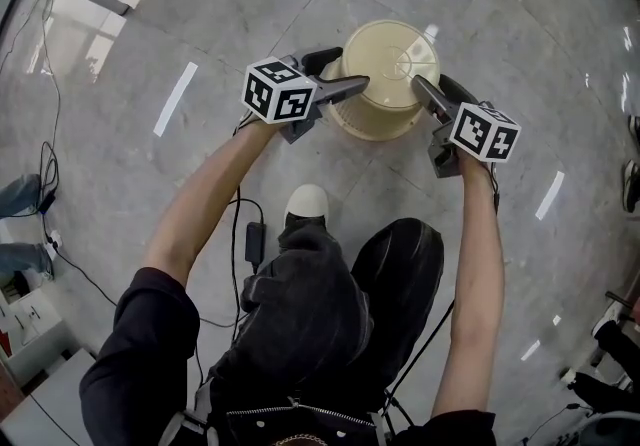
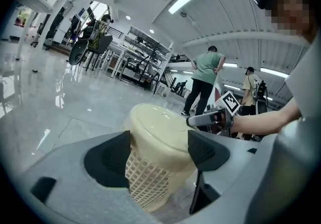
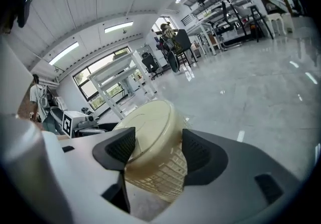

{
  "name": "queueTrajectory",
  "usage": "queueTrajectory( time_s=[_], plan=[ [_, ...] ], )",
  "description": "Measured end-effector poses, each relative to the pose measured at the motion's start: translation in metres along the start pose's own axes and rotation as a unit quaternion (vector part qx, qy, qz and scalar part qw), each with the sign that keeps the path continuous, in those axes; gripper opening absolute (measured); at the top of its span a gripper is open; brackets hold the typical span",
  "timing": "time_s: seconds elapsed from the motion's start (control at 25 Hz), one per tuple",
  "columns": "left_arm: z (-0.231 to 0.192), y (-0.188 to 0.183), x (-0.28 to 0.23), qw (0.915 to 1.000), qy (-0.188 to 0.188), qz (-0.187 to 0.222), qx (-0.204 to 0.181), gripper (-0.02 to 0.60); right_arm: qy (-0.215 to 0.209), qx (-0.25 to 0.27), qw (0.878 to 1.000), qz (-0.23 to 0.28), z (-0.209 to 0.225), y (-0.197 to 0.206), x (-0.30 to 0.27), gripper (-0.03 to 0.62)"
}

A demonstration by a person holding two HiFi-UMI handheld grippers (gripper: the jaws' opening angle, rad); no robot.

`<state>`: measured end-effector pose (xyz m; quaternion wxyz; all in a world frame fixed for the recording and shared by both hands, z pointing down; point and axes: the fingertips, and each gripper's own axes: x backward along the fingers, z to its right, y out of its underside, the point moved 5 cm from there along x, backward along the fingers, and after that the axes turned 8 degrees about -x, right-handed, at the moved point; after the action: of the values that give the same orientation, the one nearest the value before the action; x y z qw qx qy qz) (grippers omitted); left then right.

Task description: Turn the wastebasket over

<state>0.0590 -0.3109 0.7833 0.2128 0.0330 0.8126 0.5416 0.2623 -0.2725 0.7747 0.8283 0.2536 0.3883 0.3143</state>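
Note:
A cream wastebasket [image 1: 389,74] stands upside down on the floor, its solid base facing up and its lattice wall [image 2: 148,180] below. My left gripper [image 1: 338,76] is at the basket's left side, jaws wide apart, one fingertip reaching over the edge of the base. My right gripper [image 1: 443,94] is at the basket's right side, also wide apart. In the left gripper view the wastebasket [image 2: 160,137] fills the gap between the two dark pads [image 2: 108,160]. The right gripper view shows the same wastebasket [image 3: 153,142] between its pads [image 3: 198,155]. Neither gripper clamps it.
The person's dark trouser legs and a white shoe [image 1: 307,202] are just below the basket. A black cable and power brick [image 1: 252,239] lie on the polished tile floor at left. People [image 2: 203,80] stand beyond the basket, with racks and chairs [image 2: 93,42] further back.

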Motion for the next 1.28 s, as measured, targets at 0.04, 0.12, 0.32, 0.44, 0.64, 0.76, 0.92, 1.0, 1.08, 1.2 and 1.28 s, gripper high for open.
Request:
queueTrajectory(
  time_s=[0.04,0.12,0.32,0.44,0.64,0.76,0.92,1.0,1.08,1.2,1.28],
  plan=[
    [0.001,0.001,0.0,1.0,0.0,0.004,0.001,0.347,-0.003,-0.006,1.0,-0.001,0.0,0.001,0.0,0.288],
    [0.002,0.001,0.001,0.9999,-0.002,0.01,-0.004,0.347,-0.001,-0.003,1.0,-0.004,-0.001,0.002,0.001,0.288],
    [0.007,-0.006,0.005,0.9985,-0.012,0.017,-0.051,0.345,0.004,0.037,0.999,0.023,-0.011,-0.003,0.006,0.287],
    [0.01,-0.018,0.011,0.9921,-0.028,0.025,-0.12,0.342,0.004,0.102,0.993,0.056,-0.025,-0.012,0.011,0.285],
    [0.008,-0.027,0.023,0.9906,-0.03,0.048,-0.124,0.334,0.005,0.185,0.982,0.043,-0.036,-0.007,0.012,0.285],
    [0.012,-0.021,0.03,0.9907,-0.027,0.05,-0.123,0.333,-0.004,0.195,0.98,0.036,-0.038,0.004,0.015,0.284],
    [0.022,-0.013,0.04,0.99,-0.024,0.049,-0.13,0.331,-0.028,0.184,0.982,0.026,-0.043,0.013,0.023,0.284],
    [0.026,-0.008,0.045,0.9891,-0.028,0.043,-0.138,0.331,-0.042,0.19,0.981,0.009,-0.046,0.018,0.029,0.284],
    [0.028,-0.003,0.049,0.9893,-0.032,0.044,-0.135,0.318,-0.043,0.206,0.977,0.016,-0.051,0.012,0.038,0.284],
    [0.033,0.001,0.051,0.9898,-0.033,0.049,-0.13,0.295,-0.04,0.23,0.971,0.058,-0.068,-0.013,0.045,0.284],
    [0.038,0.005,0.051,0.9903,-0.031,0.047,-0.127,0.29,-0.043,0.262,0.962,0.056,-0.083,-0.024,0.039,0.284]
  ],
)
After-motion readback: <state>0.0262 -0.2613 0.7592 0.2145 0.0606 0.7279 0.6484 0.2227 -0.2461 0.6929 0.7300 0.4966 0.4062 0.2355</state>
